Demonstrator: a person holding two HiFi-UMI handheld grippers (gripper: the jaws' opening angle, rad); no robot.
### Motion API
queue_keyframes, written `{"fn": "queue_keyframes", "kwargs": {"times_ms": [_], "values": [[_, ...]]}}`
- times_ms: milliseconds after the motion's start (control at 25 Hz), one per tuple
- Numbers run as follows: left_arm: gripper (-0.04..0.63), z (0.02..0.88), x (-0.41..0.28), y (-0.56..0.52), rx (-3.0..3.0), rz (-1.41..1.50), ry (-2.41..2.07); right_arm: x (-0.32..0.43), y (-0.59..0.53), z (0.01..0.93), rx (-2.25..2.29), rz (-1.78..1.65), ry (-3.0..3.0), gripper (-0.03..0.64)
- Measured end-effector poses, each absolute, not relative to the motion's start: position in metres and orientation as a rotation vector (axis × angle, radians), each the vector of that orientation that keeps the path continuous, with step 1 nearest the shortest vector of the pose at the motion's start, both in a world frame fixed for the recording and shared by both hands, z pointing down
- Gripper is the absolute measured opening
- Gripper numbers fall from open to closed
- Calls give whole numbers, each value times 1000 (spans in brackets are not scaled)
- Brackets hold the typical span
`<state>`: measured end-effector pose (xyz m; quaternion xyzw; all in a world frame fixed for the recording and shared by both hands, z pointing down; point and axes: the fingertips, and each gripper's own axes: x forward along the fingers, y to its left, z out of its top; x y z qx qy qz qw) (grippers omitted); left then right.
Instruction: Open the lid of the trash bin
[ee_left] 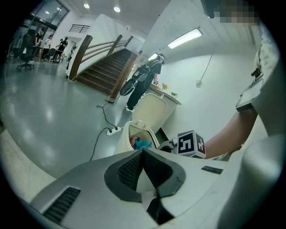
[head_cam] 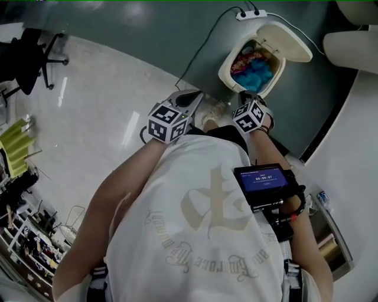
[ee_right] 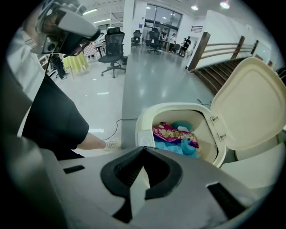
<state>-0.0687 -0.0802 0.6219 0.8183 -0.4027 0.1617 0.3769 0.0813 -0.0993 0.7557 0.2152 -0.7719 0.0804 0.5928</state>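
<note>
The cream trash bin (head_cam: 228, 71) stands on the floor ahead of me with its lid (head_cam: 287, 42) swung up and back. Blue bags and a pink wrapper (ee_right: 176, 133) fill it. My left gripper (head_cam: 190, 98) hovers shut and empty, short of the bin and to its left. Just before the bin's near rim, my right gripper (head_cam: 248, 99) is also shut on nothing. In the right gripper view the bin rim (ee_right: 145, 120) and raised lid (ee_right: 249, 106) lie right beyond the gripper (ee_right: 144, 148). The left gripper view shows the bin (ee_left: 128, 139), its lid (ee_left: 151, 111) and the gripper (ee_left: 143, 151).
A power strip with cables (head_cam: 251, 14) lies behind the bin. White rounded furniture (head_cam: 353, 42) stands at the right. Office chairs (head_cam: 26, 56) are far left. A staircase (ee_left: 102, 68) and a bicycle (ee_left: 142, 79) stand beyond. A phone (head_cam: 263, 180) hangs at my chest.
</note>
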Motion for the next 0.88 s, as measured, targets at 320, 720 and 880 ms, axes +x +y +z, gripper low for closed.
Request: {"fn": "queue_keyframes", "kwargs": {"times_ms": [320,720,880], "values": [[12,613,-69,-95,2143,436,-996,85,-105,756,547,272,-1796,3],[12,591,-86,-110,2194,423,-997,84,-107,723,671,317,-1853,3],[12,585,-80,-119,2232,424,-970,87,-115,704,755,349,-1894,3]]}}
